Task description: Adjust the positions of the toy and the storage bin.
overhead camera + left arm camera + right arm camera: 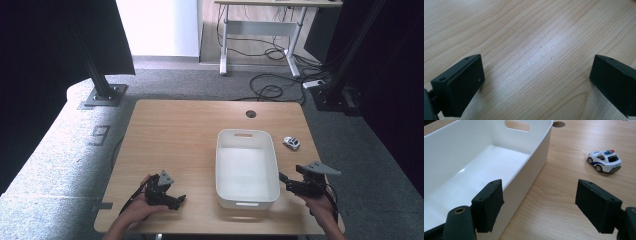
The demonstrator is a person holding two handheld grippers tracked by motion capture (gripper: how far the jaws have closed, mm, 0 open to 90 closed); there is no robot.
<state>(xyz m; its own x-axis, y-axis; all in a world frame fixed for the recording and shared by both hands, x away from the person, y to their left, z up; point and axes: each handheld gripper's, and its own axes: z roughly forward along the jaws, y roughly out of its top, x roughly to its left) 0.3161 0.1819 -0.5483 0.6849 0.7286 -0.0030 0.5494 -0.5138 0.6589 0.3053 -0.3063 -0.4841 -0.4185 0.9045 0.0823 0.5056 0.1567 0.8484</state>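
The toy car stands on the table, just right of the white bin and apart from it. The right gripper is spread wide beside the bin's near right corner, holding nothing. The left gripper, also wide and empty, rests low over bare wood at the near left

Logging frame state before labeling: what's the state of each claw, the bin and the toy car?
Left claw: open, nothing between the jaws, low over the table.
Right claw: open, holding nothing, beside the bin.
Bin: upright, nothing inside.
Toy car: on its wheels, on the table outside the bin.
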